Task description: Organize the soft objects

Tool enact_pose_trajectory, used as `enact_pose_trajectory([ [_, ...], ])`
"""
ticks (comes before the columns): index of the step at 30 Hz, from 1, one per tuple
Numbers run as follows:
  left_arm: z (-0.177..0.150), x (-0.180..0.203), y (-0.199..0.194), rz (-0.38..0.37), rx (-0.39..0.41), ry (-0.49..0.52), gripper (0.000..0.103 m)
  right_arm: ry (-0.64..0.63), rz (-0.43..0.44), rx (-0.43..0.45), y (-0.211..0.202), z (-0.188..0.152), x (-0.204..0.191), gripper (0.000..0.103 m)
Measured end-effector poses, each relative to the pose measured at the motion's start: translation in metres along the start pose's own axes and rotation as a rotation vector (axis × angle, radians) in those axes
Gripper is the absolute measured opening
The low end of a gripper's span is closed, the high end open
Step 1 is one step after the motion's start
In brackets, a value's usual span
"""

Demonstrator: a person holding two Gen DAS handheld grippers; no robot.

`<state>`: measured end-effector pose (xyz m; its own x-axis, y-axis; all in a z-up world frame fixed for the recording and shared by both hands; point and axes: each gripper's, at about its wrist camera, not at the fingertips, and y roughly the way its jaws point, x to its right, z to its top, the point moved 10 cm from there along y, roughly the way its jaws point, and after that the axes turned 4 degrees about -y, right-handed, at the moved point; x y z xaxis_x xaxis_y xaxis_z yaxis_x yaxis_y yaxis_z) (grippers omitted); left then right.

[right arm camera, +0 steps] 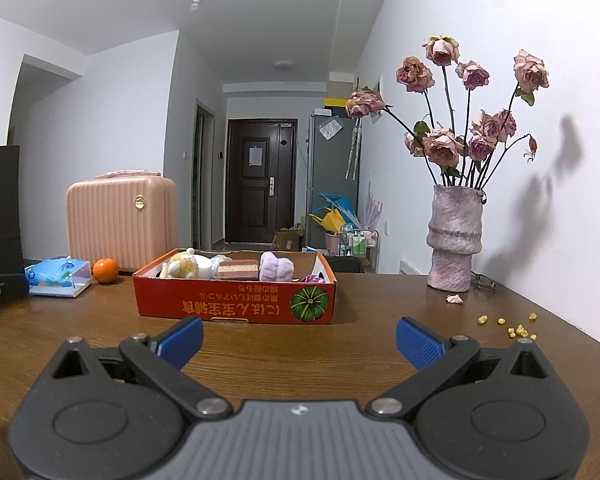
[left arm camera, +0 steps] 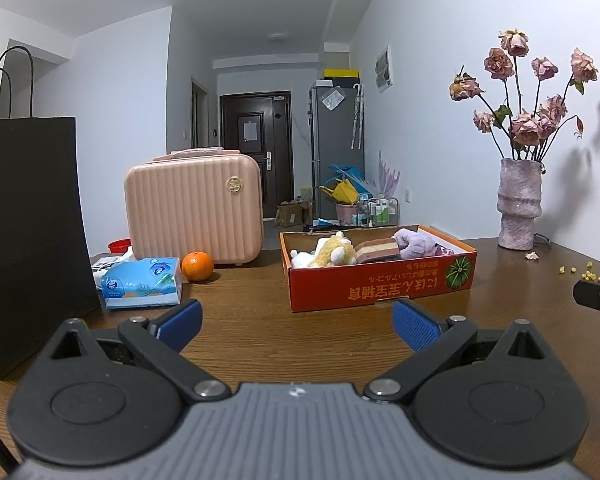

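With both the left gripper (left arm camera: 296, 324) and right gripper (right arm camera: 298, 338) spread wide and empty, the soft toys (right arm camera: 236, 267) are seen in the orange box (right arm camera: 220, 300) at twelve o'clock, best approached from above.

Home: hallway door (right arm camera: 261, 190), fridge (left arm camera: 336, 148), suitcase (left arm camera: 194, 216).

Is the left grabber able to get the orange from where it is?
Probably yes. The left gripper is open and empty, and only bare table lies between it and the orange. The tissue pack sits close beside the orange, so it might get bumped.
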<state>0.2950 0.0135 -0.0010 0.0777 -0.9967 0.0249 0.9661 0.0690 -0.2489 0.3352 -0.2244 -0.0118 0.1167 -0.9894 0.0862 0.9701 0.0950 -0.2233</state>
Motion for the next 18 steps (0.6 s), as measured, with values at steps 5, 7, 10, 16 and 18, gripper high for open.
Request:
enact_pose_trajectory([
  [5, -0.0002, 0.0012, -0.0013, -0.002, 0.0, 0.001, 0.103, -0.001, -0.001, 0.003, -0.0012, 0.001, -0.0002, 0.103],
  [7, -0.0006, 0.0017, -0.0017, -0.003, 0.001, 0.002, 0.103, -0.001, 0.0, 0.003, -0.0016, 0.0009, -0.0002, 0.103],
  [10, -0.0013, 0.0016, -0.0015, -0.001, -0.002, 0.003, 0.103, -0.001, 0.0, 0.003, -0.0016, 0.001, -0.0002, 0.103],
  [16, -0.0018, 0.0012, -0.0017, 0.001, -0.004, 0.003, 0.103, -0.001, 0.0, 0.003, -0.0015, 0.0007, -0.0004, 0.103],
  [18, -0.0018, 0.0011, -0.0017, 0.001, -0.003, 0.003, 0.103, -0.001, 0.0, 0.003, -0.0015, 0.0007, -0.0004, 0.103],
])
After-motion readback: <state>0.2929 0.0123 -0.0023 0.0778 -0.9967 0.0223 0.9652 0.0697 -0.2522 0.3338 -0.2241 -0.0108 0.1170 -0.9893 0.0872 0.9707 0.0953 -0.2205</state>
